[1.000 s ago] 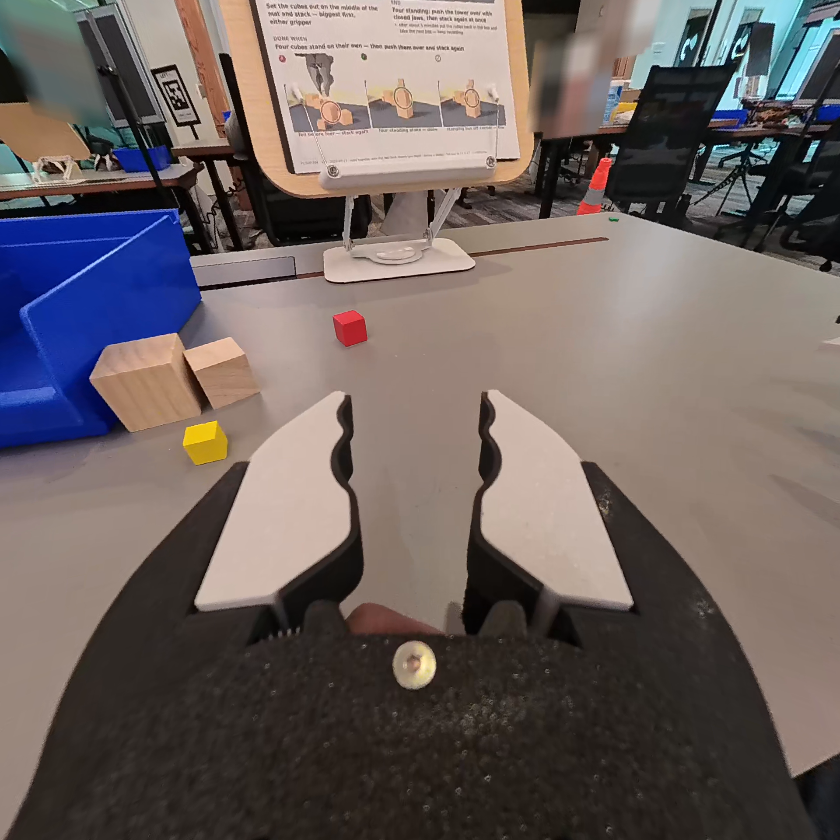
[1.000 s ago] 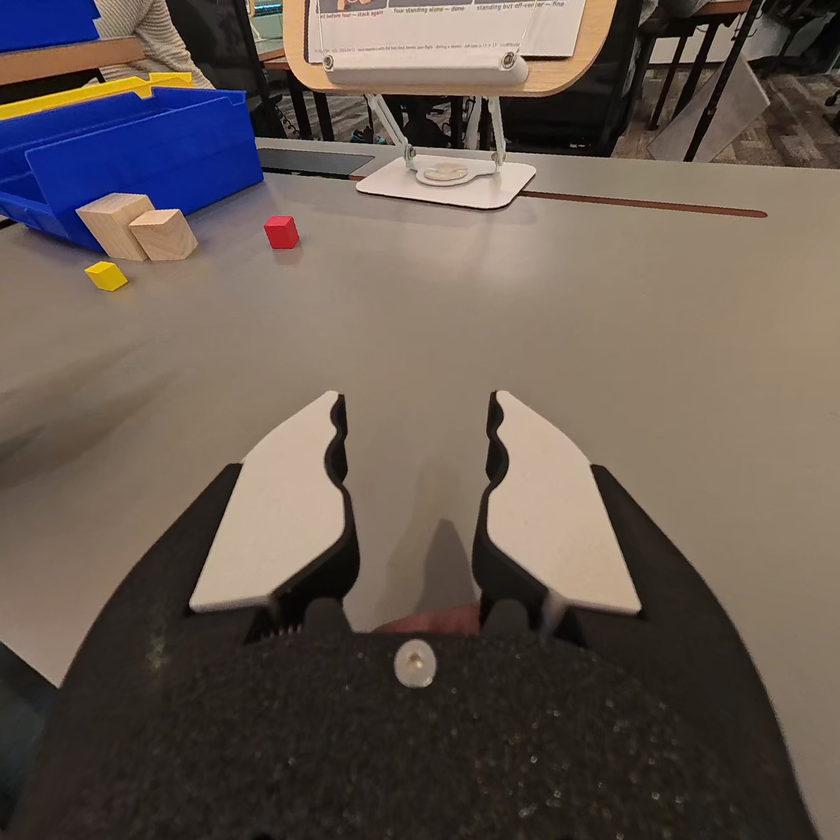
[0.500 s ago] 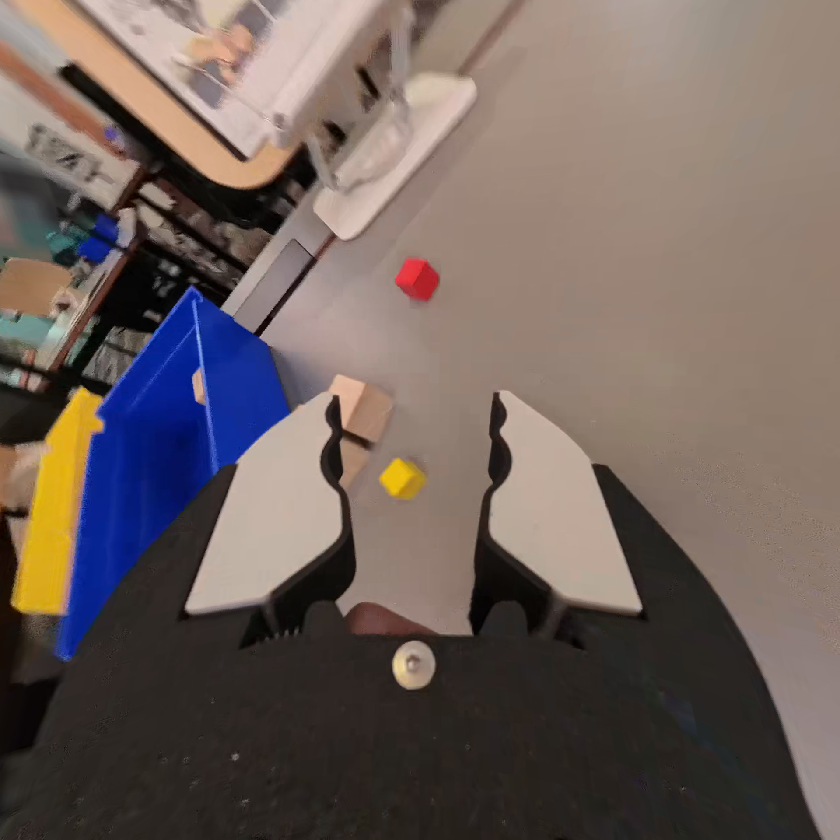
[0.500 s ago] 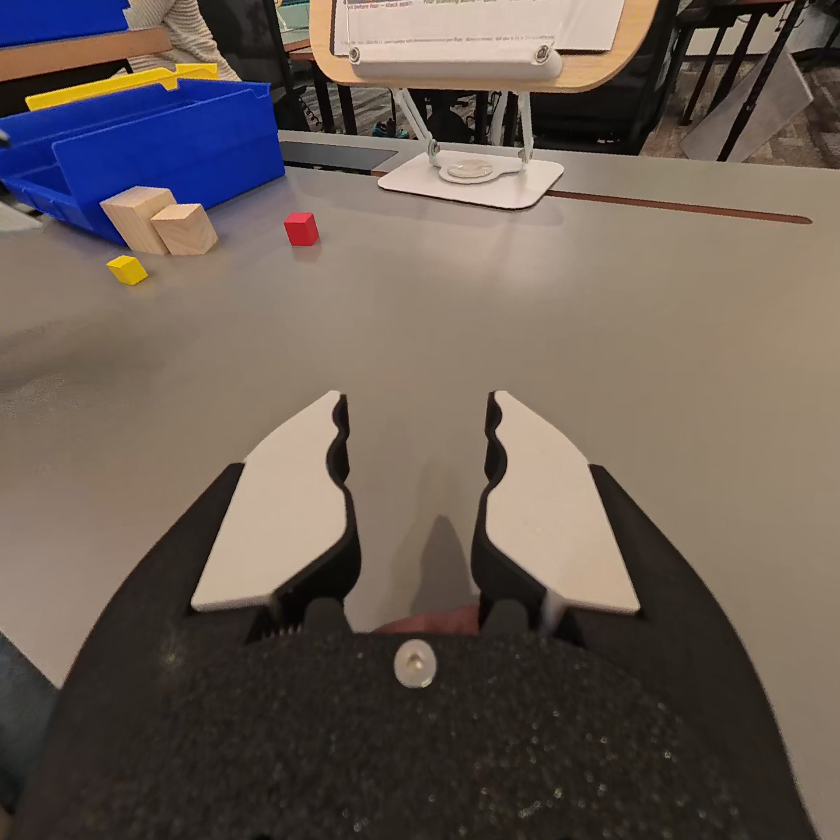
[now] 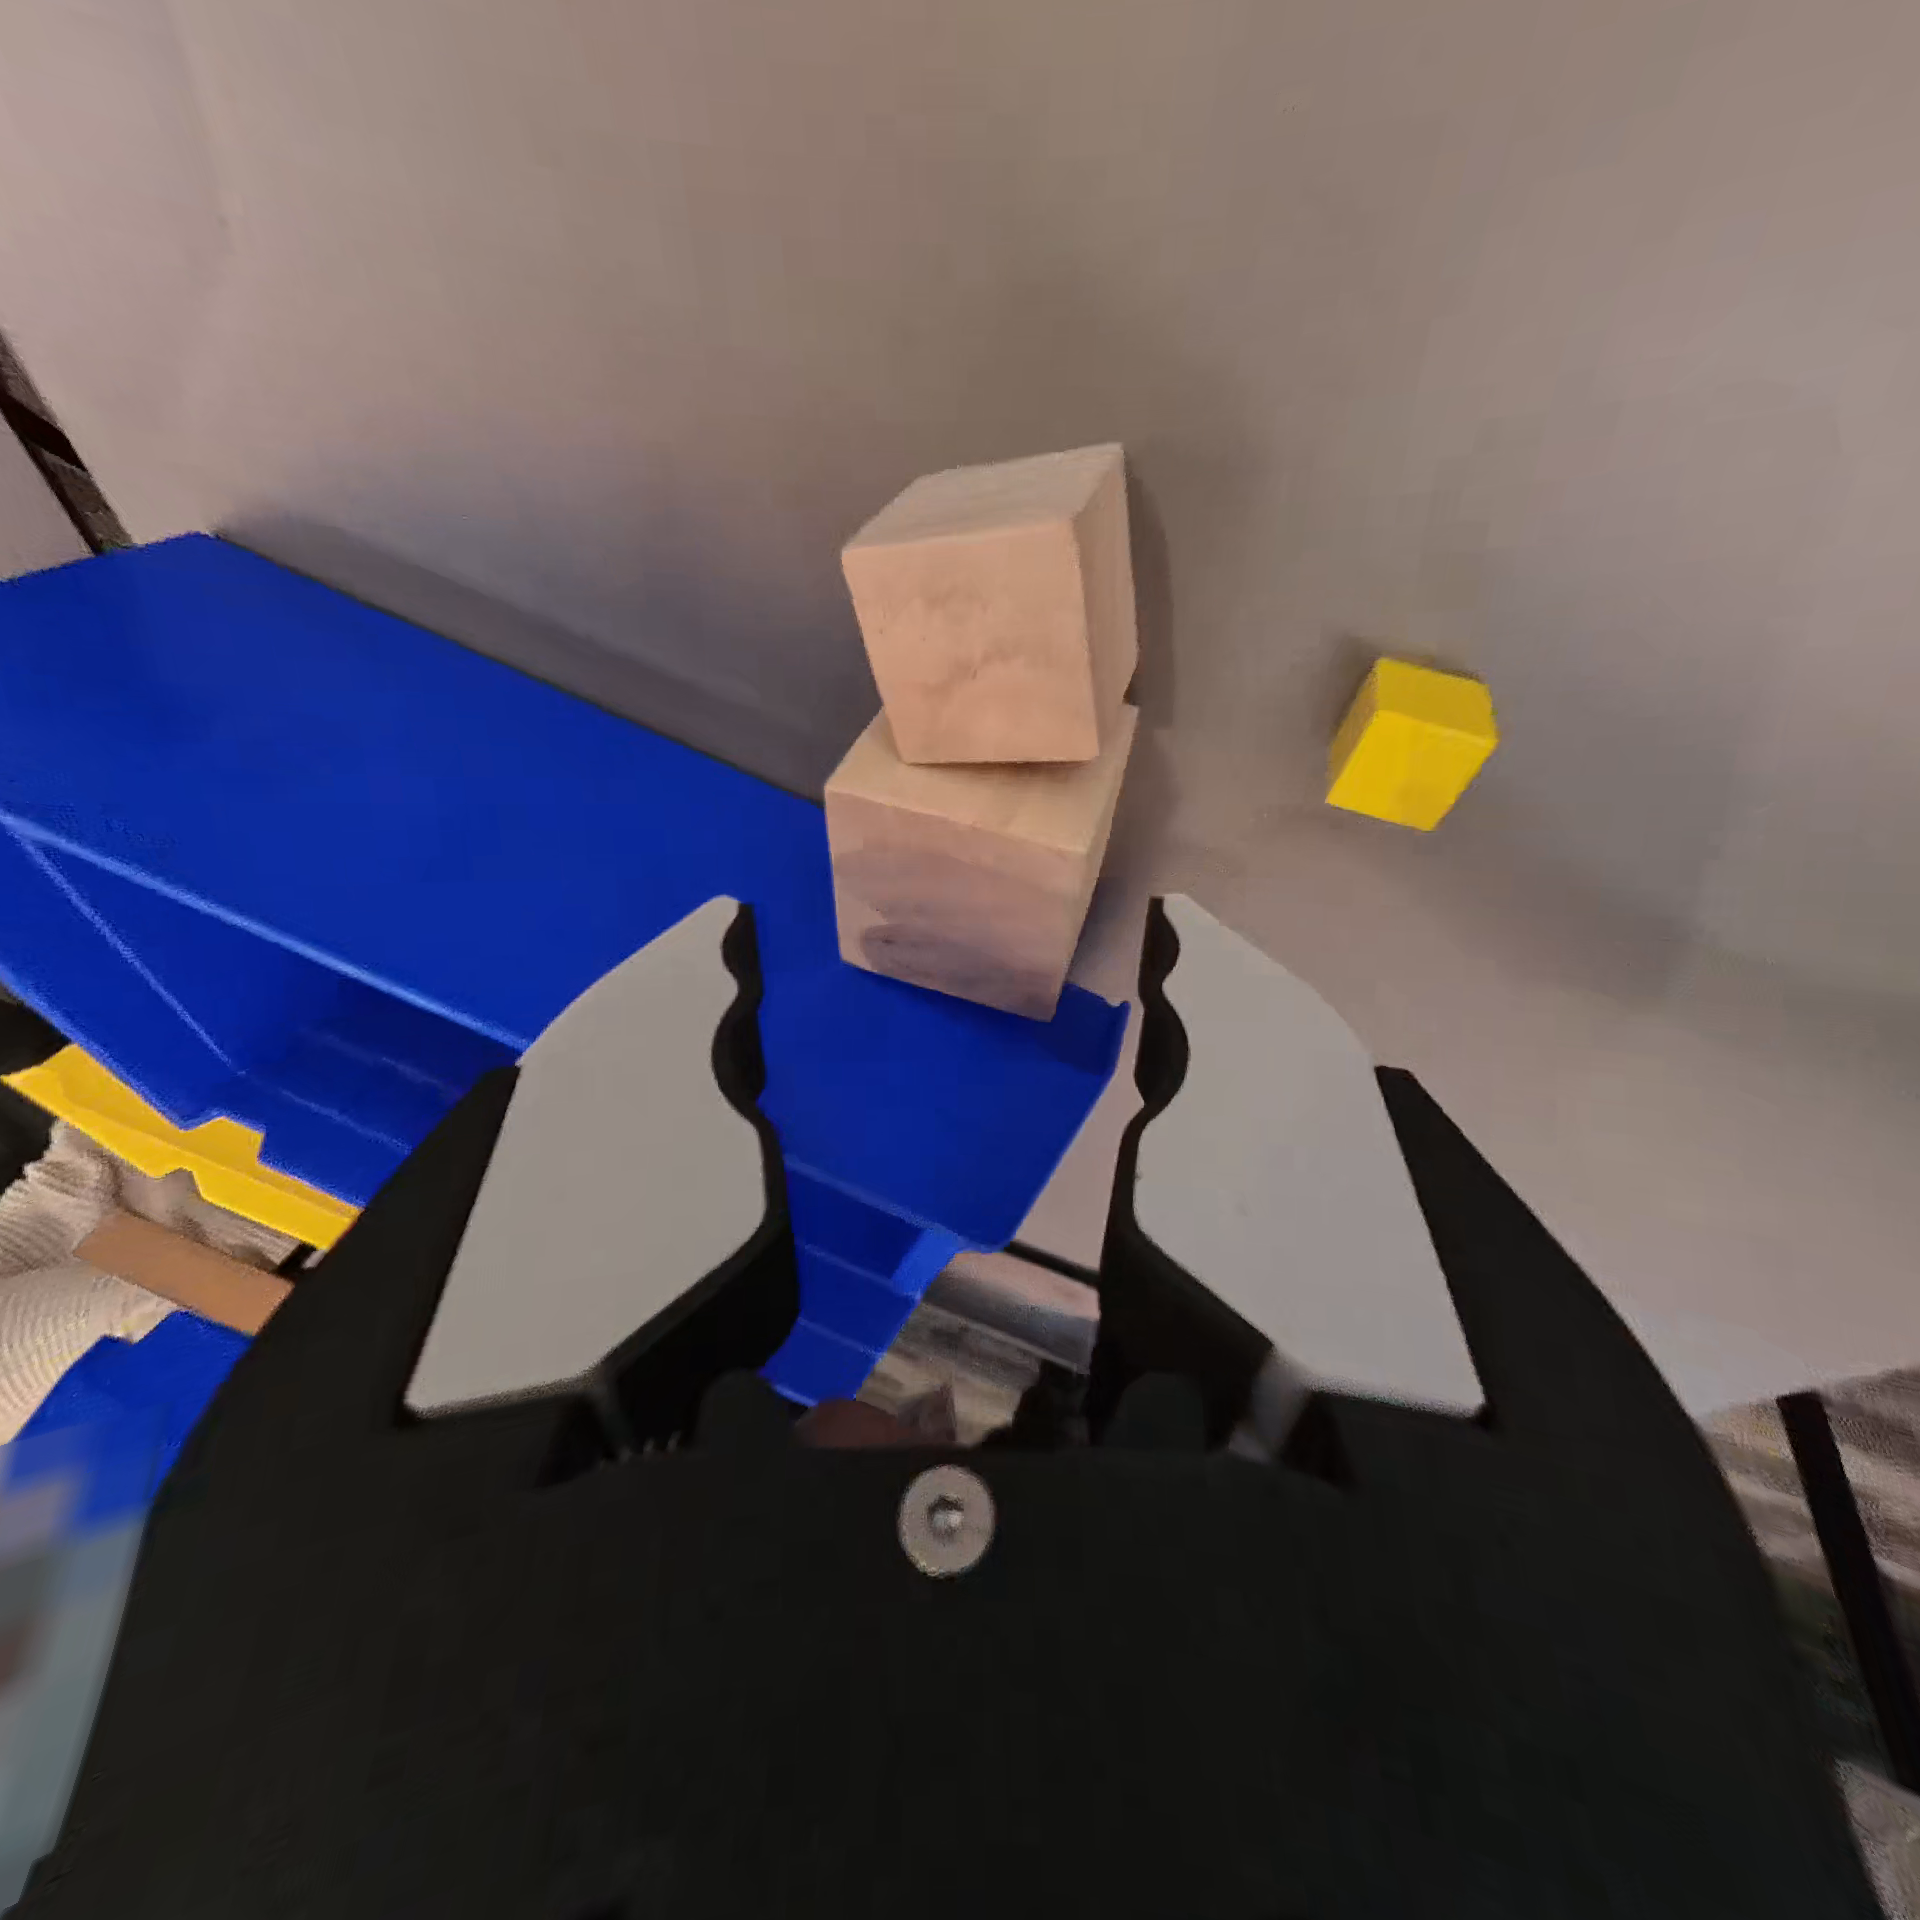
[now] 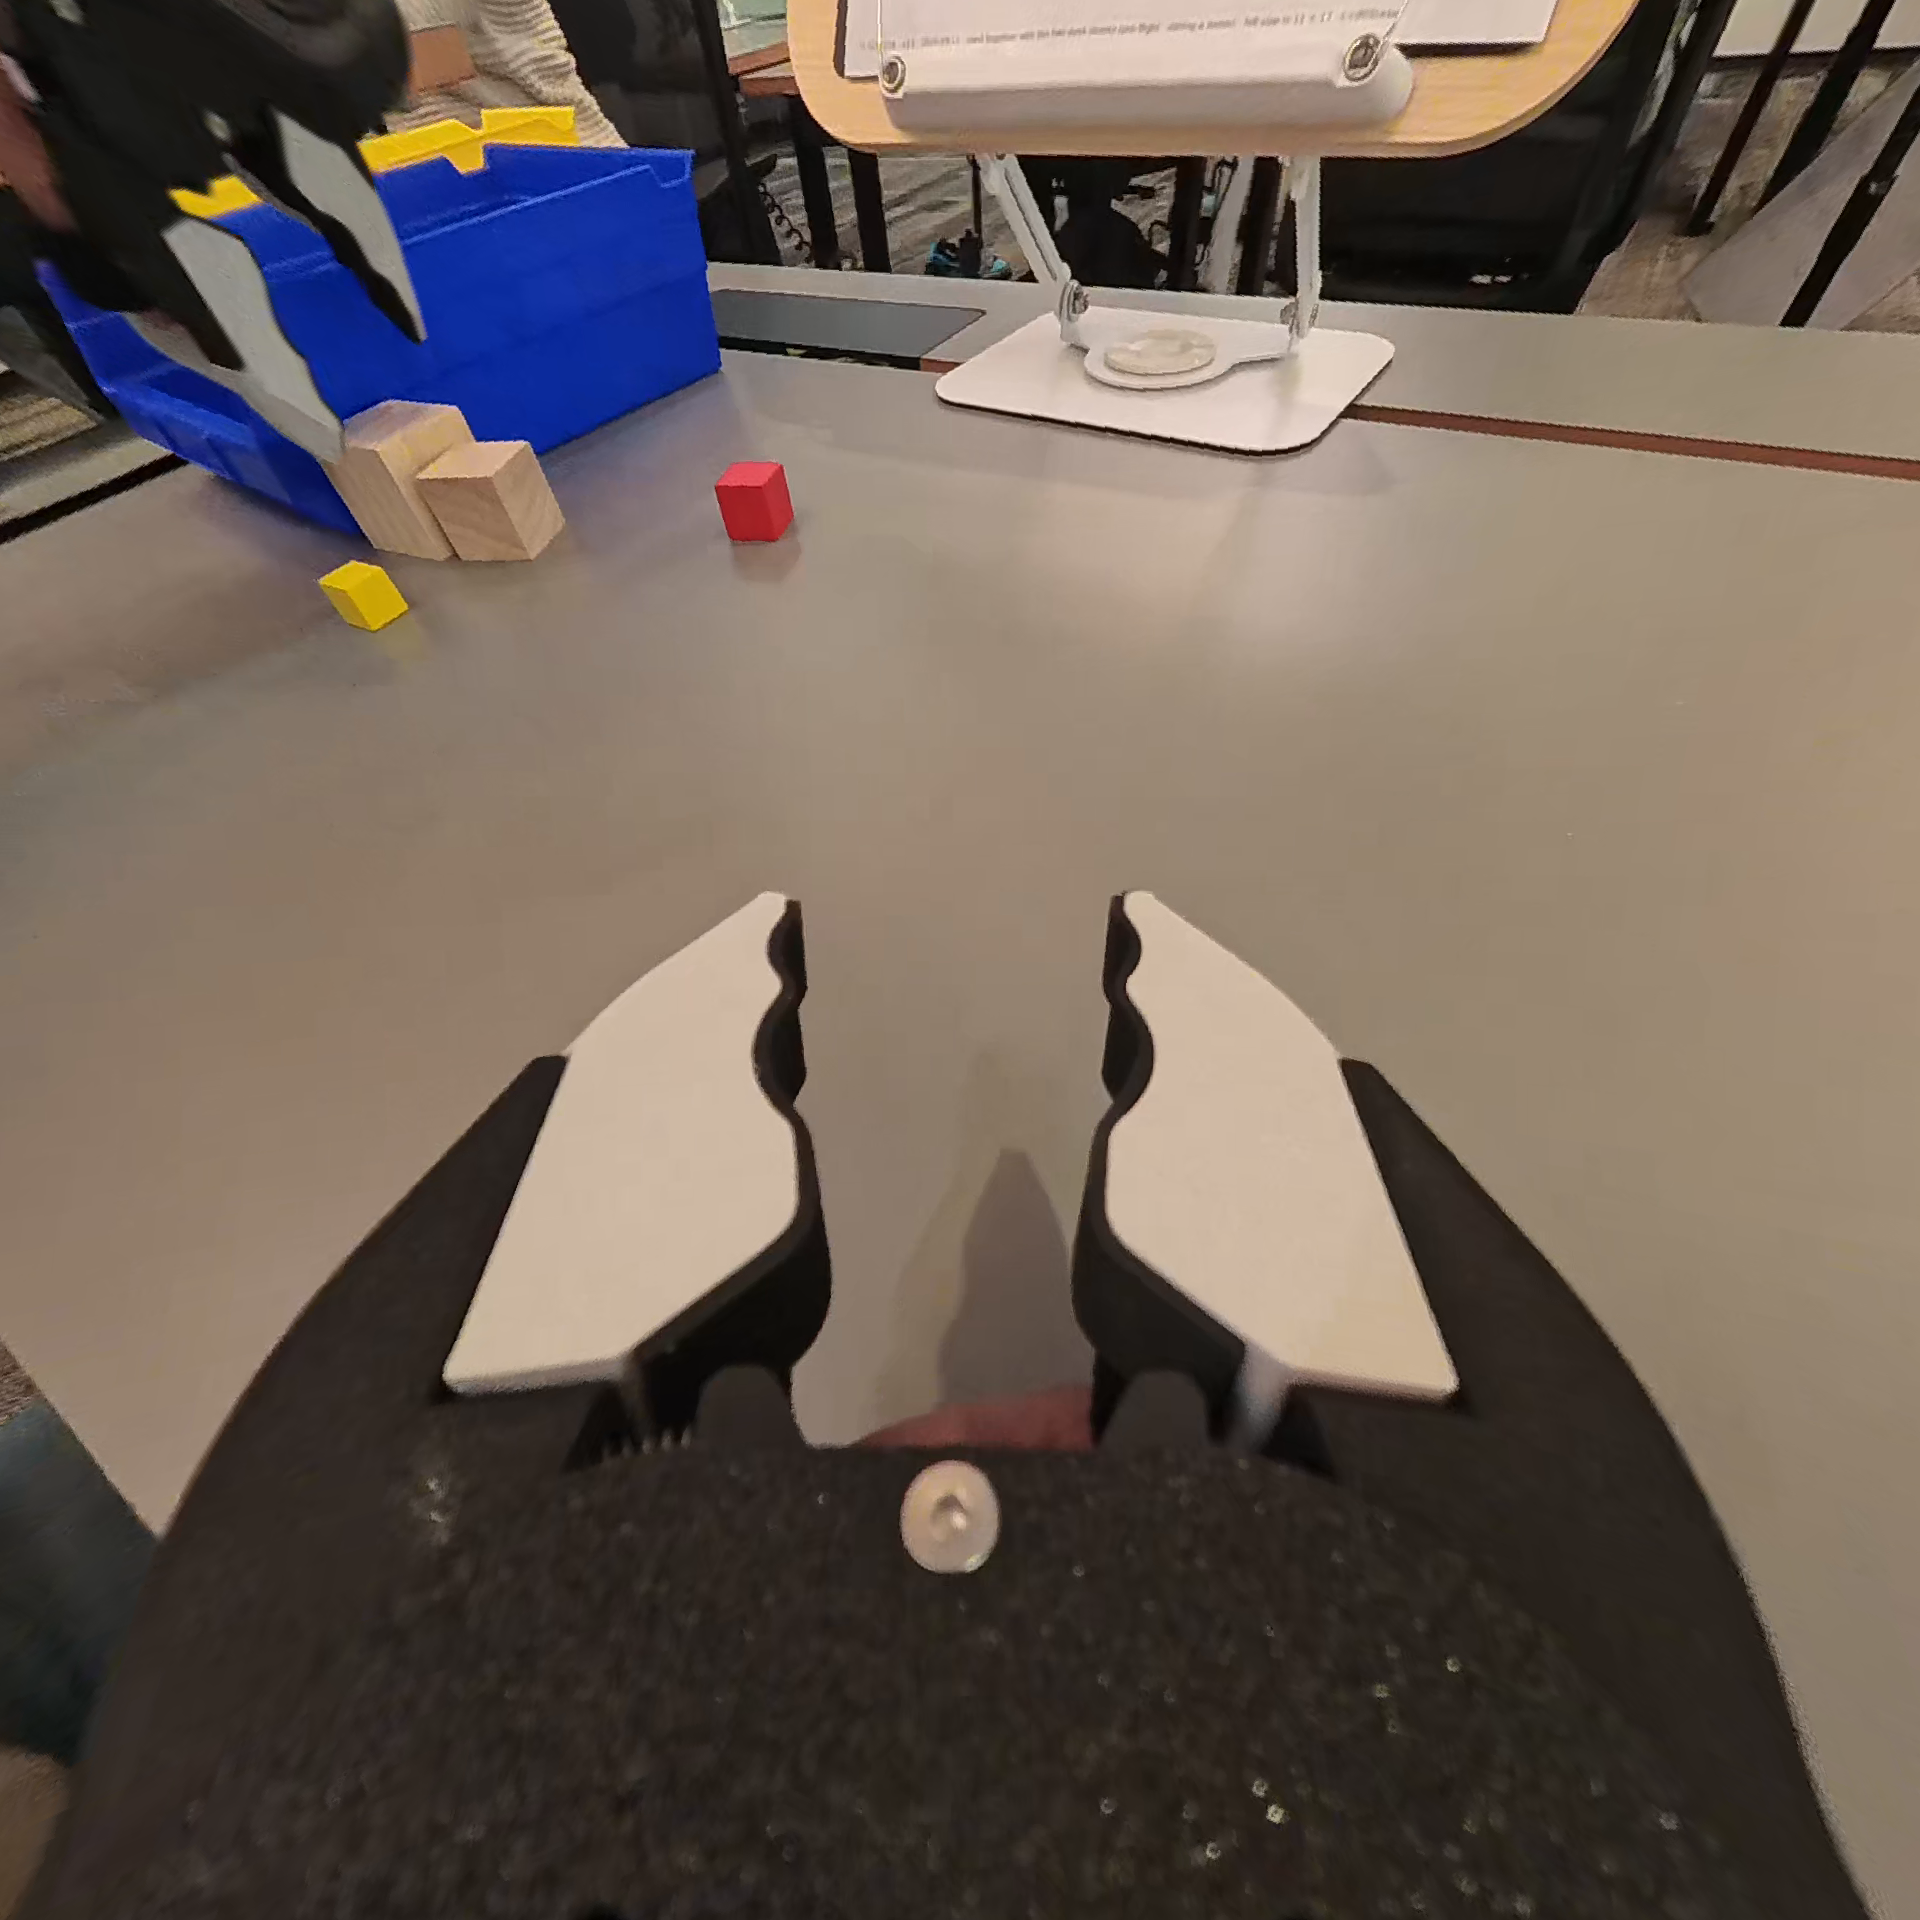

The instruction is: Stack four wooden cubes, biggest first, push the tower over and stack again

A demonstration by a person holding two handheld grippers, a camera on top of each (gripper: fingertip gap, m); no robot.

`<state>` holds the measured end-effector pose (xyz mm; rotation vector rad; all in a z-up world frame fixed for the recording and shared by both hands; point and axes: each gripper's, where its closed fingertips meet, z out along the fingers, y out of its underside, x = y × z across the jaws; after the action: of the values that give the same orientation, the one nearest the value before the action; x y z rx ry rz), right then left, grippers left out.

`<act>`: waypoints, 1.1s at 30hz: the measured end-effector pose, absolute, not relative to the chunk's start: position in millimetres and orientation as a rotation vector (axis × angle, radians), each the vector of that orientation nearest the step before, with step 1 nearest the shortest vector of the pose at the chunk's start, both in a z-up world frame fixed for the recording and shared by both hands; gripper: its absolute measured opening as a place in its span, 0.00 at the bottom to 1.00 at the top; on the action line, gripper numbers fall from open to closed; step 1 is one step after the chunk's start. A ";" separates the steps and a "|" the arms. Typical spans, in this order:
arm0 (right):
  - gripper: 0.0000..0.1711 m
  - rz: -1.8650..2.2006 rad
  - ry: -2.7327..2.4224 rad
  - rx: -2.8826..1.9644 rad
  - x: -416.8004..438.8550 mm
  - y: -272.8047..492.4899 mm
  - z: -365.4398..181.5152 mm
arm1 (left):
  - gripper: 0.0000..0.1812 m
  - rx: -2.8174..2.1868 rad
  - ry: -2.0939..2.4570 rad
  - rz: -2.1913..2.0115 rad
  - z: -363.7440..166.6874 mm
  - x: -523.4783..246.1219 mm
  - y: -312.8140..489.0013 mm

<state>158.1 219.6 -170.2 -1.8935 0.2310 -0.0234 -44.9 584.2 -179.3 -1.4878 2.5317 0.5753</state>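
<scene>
Four cubes lie apart at the far left of the grey table (image 6: 1247, 727). The big wooden cube (image 6: 390, 488) touches the smaller wooden cube (image 6: 488, 499). A red cube (image 6: 753, 501) lies to their right and a yellow cube (image 6: 362, 594) in front. My left gripper (image 6: 364, 384) is open, tilted down just above the big cube. In its own view the left gripper (image 5: 948, 909) frames the big cube (image 5: 956, 894), with the smaller wooden cube (image 5: 987, 655) and yellow cube (image 5: 1413, 743) beyond. My right gripper (image 6: 956, 904) is open and empty over mid-table.
A blue bin (image 6: 561, 270) stands right behind the wooden cubes, touching the big one, and also shows in the left wrist view (image 5: 416, 831). A yellow bin (image 6: 468, 135) sits behind it. A white stand (image 6: 1164, 374) holding a clipboard is at the table's back.
My left gripper has swung left and tipped down over the two wooden cubes, staying open. My right gripper has edged forward. The cubes have not moved.
</scene>
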 end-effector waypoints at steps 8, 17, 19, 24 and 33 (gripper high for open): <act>0.31 0.037 0.237 -1.895 154.8 217.2 -171.6 | 0.40 -1.502 2.620 0.768 -202.7 -45.5 597.8; 0.30 0.049 0.221 -1.901 150.2 217.7 -171.1 | 0.37 -1.546 2.614 0.845 -222.7 -54.0 599.1; 0.30 0.047 0.216 -1.897 149.3 217.6 -168.9 | 0.37 -1.510 2.630 0.834 -220.4 -52.9 595.5; 0.29 0.036 0.216 -1.884 151.1 215.1 -161.6 | 0.36 -1.449 2.568 0.741 -183.7 -33.7 583.5; 0.28 0.022 0.197 -1.871 149.5 212.6 -152.1 | 0.36 -1.312 2.368 0.013 -105.0 52.2 500.2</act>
<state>149.5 212.6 -152.1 -1.8707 0.1970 0.0216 52.2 500.2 -105.0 -1.3122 2.3678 0.0127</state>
